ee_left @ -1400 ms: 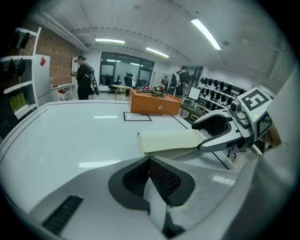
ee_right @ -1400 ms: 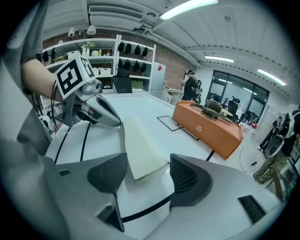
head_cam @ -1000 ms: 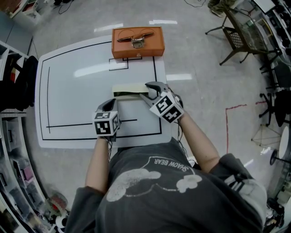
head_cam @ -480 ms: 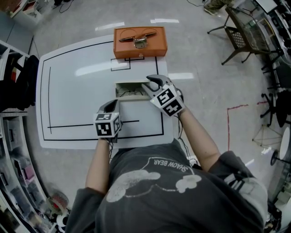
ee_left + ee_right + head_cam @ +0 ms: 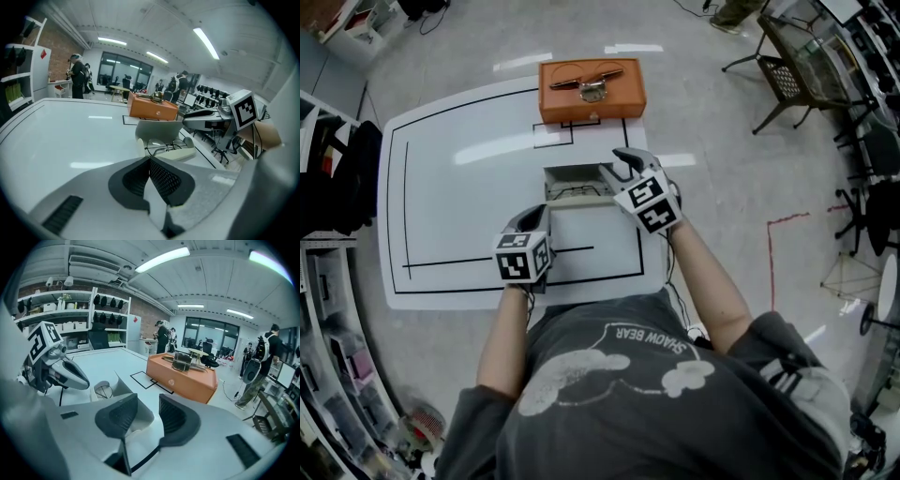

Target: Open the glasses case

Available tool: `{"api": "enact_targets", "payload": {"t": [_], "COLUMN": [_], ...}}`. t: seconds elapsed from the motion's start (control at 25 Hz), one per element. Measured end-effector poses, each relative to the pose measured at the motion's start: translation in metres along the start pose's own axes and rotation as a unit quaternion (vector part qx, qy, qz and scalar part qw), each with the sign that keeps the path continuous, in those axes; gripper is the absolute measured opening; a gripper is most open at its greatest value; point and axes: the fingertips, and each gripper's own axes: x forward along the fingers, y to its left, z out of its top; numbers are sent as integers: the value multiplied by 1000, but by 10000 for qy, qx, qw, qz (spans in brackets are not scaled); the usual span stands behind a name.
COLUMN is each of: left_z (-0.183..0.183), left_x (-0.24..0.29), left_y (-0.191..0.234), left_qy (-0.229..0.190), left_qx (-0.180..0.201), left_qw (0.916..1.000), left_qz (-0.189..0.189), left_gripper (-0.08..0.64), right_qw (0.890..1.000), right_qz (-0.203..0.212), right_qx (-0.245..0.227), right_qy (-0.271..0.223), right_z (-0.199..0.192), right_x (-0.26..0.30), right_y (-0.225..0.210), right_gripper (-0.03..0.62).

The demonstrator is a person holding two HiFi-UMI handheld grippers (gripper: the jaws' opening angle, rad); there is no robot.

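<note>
One glasses case (image 5: 577, 174) open, one spectacles (image 5: 164, 147) inside; left fingers (image 5: 165, 180) clenched; right fingers (image 5: 176, 419) just opened, empty.

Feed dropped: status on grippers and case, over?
Left gripper shut, empty. Right gripper jaws just opening, nothing pinched. Glasses case open, glasses inside. Orange box well behind.

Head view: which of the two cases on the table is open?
The white glasses case mid-table: its lid is raised and glasses show inside. The orange box at the far edge is shut.
</note>
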Motion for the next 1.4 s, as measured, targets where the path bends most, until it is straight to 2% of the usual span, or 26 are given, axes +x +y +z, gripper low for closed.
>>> {"api": "enact_targets", "payload": {"t": [0.32, 0.68, 0.92, 1.12, 1.24, 1.4], "left_z": [16, 15, 1, -11, -19, -27], "left_x": [-31, -81, -106, -112, -114, -119], "left_y": [8, 12, 6, -9, -12, -11], "left_qy": [-314, -570, -541, -468, -419, -407], "left_qx": [155, 393, 616, 913, 1019, 883], "left_qw": [9989, 9939, 9874, 9793, 9764, 9781], "left_qz": [-312, -859, -1351, -1744, -1855, -1842], "left_gripper": [3, 3, 3, 3, 3, 3], "right_qw": [9982, 9920, 9806, 9700, 9673, 9686], "right_qz": [-575, -1169, -1757, -2163, -2217, -2125], "right_qx": [131, 459, 798, 1089, 1222, 1285], "right_qy": [-62, -151, -345, -223, -156, -146], "right_z": [13, 12, -3, -29, -37, -39], "right_x": [-33, -72, -109, -133, -139, -143], "right_y": [7, 56, 98, 121, 134, 145], "right_gripper": [143, 129, 65, 8, 2, 1]}}
